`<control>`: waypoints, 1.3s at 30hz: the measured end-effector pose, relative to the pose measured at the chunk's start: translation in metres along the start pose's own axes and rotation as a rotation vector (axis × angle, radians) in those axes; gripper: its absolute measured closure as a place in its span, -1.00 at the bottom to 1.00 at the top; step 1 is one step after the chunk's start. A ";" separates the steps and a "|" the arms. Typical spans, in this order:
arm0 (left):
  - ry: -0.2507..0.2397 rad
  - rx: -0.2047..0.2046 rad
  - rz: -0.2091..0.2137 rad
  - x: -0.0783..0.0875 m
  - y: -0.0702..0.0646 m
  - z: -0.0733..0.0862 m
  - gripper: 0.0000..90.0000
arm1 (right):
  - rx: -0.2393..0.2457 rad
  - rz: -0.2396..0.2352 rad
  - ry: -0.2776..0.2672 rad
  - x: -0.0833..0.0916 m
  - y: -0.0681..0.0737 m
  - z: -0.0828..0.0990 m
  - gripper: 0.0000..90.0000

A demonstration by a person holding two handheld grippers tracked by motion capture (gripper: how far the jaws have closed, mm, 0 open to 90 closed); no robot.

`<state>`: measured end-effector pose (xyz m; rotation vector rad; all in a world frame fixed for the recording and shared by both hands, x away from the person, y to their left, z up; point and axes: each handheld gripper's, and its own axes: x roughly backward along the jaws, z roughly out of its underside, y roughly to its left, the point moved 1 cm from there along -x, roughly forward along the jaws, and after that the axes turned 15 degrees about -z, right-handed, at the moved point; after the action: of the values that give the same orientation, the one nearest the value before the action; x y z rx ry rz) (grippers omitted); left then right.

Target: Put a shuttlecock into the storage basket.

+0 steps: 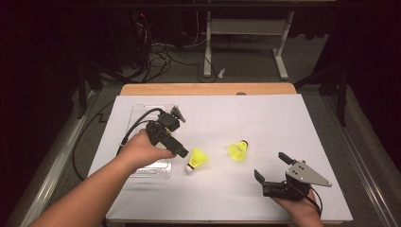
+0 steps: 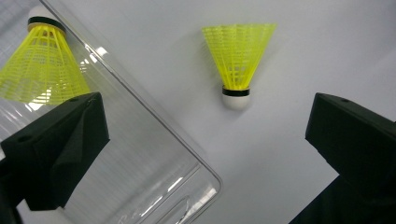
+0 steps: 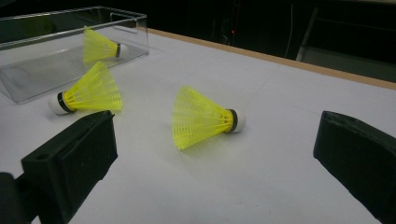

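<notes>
High view, your left tool [image 1: 182,152]: it hangs over the right edge of the clear tray [image 1: 142,111]; the near shuttlecock [image 1: 196,159] lies just at its 3 o'clock on the tabletop [image 1: 265,118].
High view, your right tool [image 1: 272,166]: jaws spread wide and empty; the far shuttlecock [image 1: 238,150] lies at its 10 o'clock, well apart.
Left gripper view: jaws wide apart, gripping nothing. One shuttlecock [image 2: 238,58] lies between them at 12 o'clock, cork toward you. Another shuttlecock [image 2: 42,65] lies inside the tray [image 2: 154,154] at 10 o'clock.
Right gripper view: jaws wide open, empty. The middle shuttlecock [image 3: 203,116] lies on its side at 12 o'clock, a second [image 3: 86,93] at 10 o'clock beside the tray [image 3: 28,86], a third [image 3: 100,46] inside it.
</notes>
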<state>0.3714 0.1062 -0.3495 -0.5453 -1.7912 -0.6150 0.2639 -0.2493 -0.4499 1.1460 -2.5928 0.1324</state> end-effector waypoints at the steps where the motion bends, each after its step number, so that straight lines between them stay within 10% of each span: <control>1: -0.004 0.002 0.000 0.000 -0.001 0.001 -0.99 | 0.002 -0.001 0.000 0.000 0.000 0.000 -1.00; 39: 0.042 -0.064 0.101 -0.049 -0.041 0.002 -0.96 | 0.006 0.001 -0.007 0.005 0.002 -0.001 -1.00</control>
<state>0.3578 0.0729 -0.4024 -0.6576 -1.6984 -0.6111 0.2598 -0.2516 -0.4477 1.1489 -2.6013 0.1369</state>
